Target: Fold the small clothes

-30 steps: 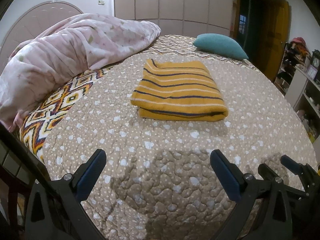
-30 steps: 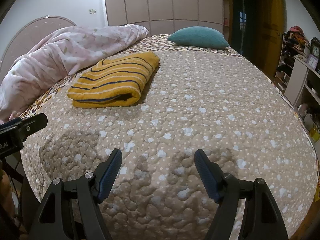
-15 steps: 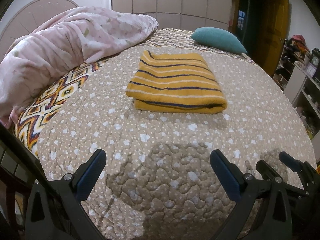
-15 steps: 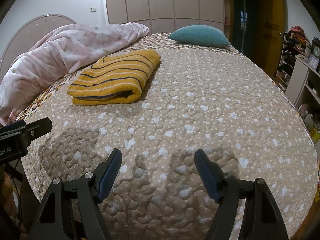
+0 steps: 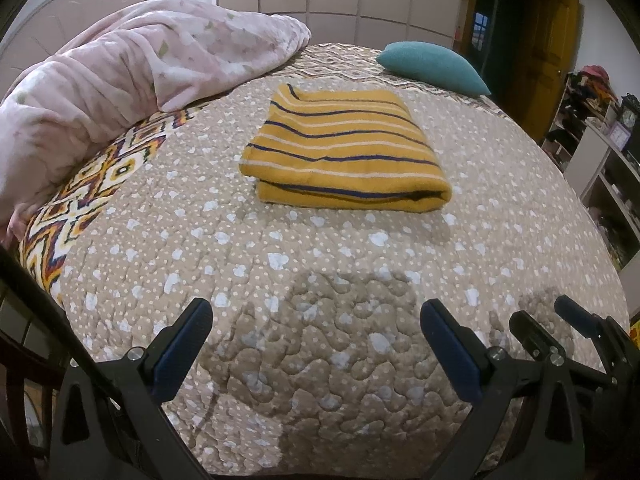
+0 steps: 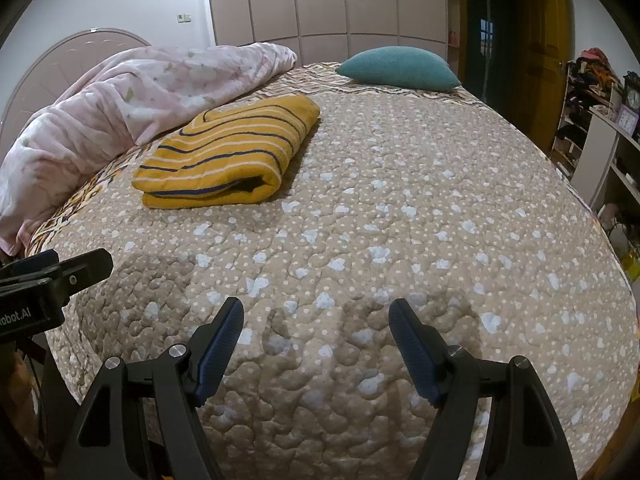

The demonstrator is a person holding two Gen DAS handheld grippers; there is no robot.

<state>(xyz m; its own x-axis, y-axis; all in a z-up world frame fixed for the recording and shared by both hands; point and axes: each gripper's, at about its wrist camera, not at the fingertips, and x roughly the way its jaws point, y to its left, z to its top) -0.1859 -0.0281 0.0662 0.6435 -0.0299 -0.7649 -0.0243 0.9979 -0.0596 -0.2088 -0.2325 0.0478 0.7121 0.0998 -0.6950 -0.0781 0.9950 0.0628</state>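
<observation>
The left gripper [image 5: 316,340] has its jaws spread wide with nothing between them, its blue pads [image 5: 182,350] held over the near edge of the bed [image 5: 360,280]. The right gripper [image 6: 316,344] is likewise wide open and holds nothing, hanging over the same near edge; in the left wrist view its fingers show at the lower right [image 5: 576,320], just beside the left gripper, and in the right wrist view the left gripper's finger enters from the left [image 6: 80,266]. Both cast dark shadows on the quilt just ahead of them. The quilt is beige with white dots and pale blotches, and covers most of the bed. Well ahead of the jaws and apart from them lies the towel [image 5: 344,152], mustard yellow with dark blue and white stripes, folded into a flat rectangle with its rounded fold facing the grippers and to the right. It sits on the quilt toward the left of the bed's middle; in the right wrist view it lies ahead and to the left [image 6: 232,156]. Just left of the towel a pink blanket [image 5: 132,76] is heaped along the bed's side, over a strip of zigzag-patterned cover [image 5: 80,208]. Beyond the towel, at the far end, rests a teal pillow [image 5: 432,66]. Behind the bed stand pale wardrobe doors [image 6: 320,0], and shelves [image 6: 600,128] line the right wall.
</observation>
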